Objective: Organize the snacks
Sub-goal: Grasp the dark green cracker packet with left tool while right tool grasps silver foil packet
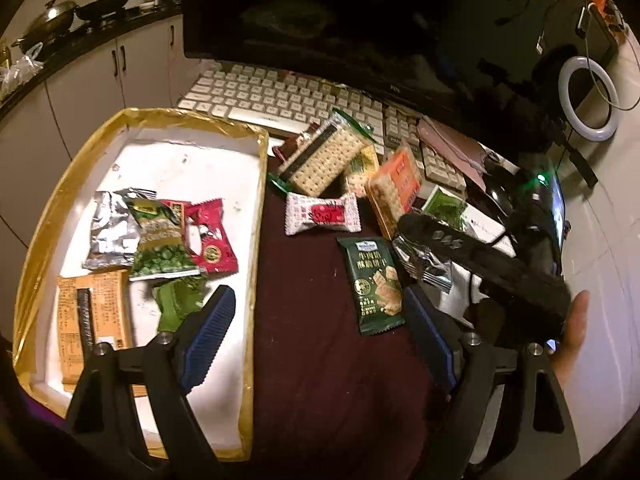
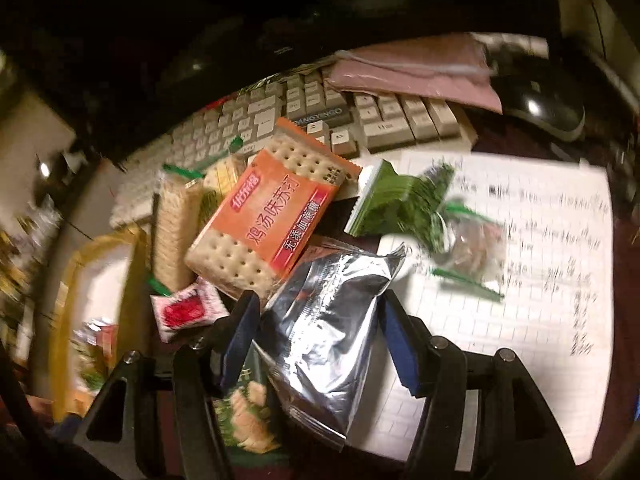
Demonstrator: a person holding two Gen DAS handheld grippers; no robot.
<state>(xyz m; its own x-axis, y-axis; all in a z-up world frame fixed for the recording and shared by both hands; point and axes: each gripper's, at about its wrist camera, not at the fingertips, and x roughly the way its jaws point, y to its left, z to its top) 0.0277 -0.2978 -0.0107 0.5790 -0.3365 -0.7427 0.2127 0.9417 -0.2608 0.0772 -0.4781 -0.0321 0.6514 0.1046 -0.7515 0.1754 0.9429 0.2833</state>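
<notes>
Nearest me, my right gripper straddles the foil pack: its fingers stand about half open to either side of the pack and I can't see the pads pressing it, so I read this as lining up a pick, not a hold. The pack lies across a green wafer pack and partly on a gridded sheet, which makes it the top and easiest item to lift. My left gripper hangs wide open and empty over the dark worktop, one finger above the tray's near edge, the other beside the wafer pack; I judge it is waiting its turn close to the drop zone. The gold-rimmed tray already holds several snacks, a green pea bag and a red sachet among them, so sorting looks partly done. Farther out, loose snacks remain on the worktop: a pink-and-white candy, an orange cracker pack, a long cracker sleeve. Some lean on the keyboard behind, which I'd avoid bumping.
</notes>
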